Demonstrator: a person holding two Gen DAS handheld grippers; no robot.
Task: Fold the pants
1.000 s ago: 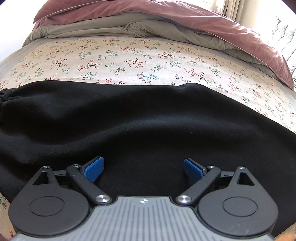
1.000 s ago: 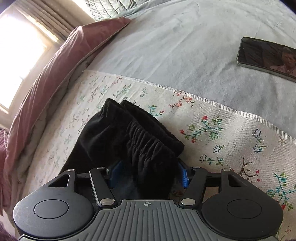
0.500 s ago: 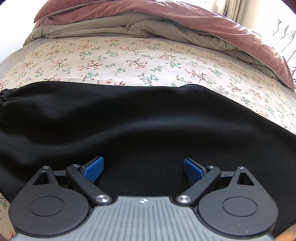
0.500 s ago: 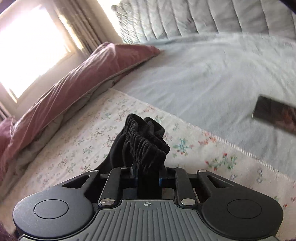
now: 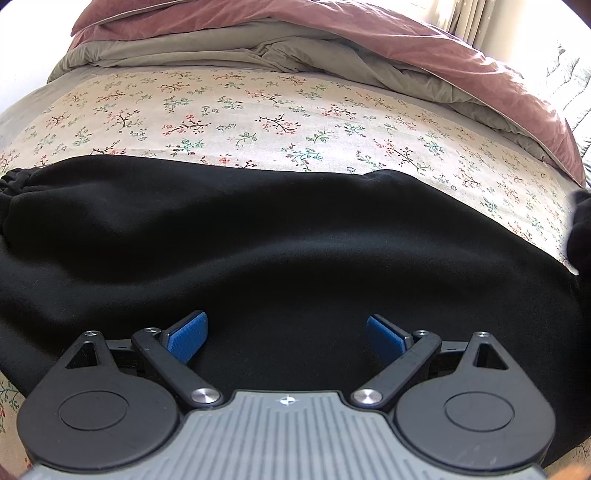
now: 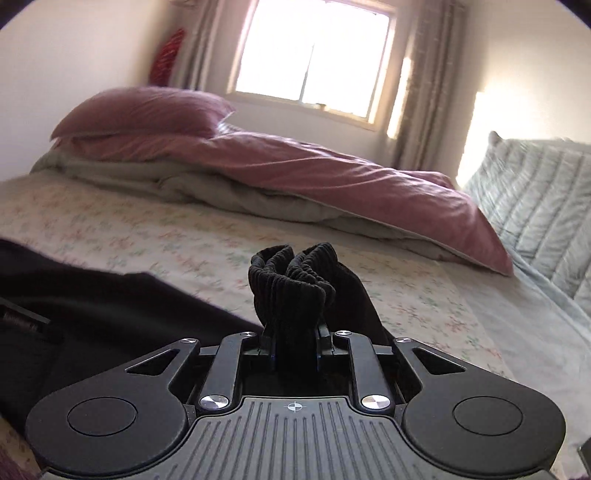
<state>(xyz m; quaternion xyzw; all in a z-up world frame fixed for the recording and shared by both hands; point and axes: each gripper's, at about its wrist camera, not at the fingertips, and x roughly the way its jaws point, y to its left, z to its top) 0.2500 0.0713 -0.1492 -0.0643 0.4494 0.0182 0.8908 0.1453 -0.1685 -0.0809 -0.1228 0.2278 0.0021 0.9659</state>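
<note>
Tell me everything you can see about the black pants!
The black pants look soft and fleecy, spread mostly flat across the flowery sheet. Their ribbed, stretchy cuffs are bunched together, lifted off the bed and pinched in the right gripper. The left gripper is open just above the cloth.

Light source: daylight from the window (image 6: 312,55), blown out to white.
Glare: wall patch at right washed out; corner beyond the curtain (image 5: 465,18) overexposed.
Shadows: soft; black pants (image 5: 280,251) lose nearly all fold detail.
Blur: right wrist view smeared on the floral sheet (image 6: 155,236); left wrist view sharp.
Distortion: fisheye bending, dark vignetted corners.
</note>
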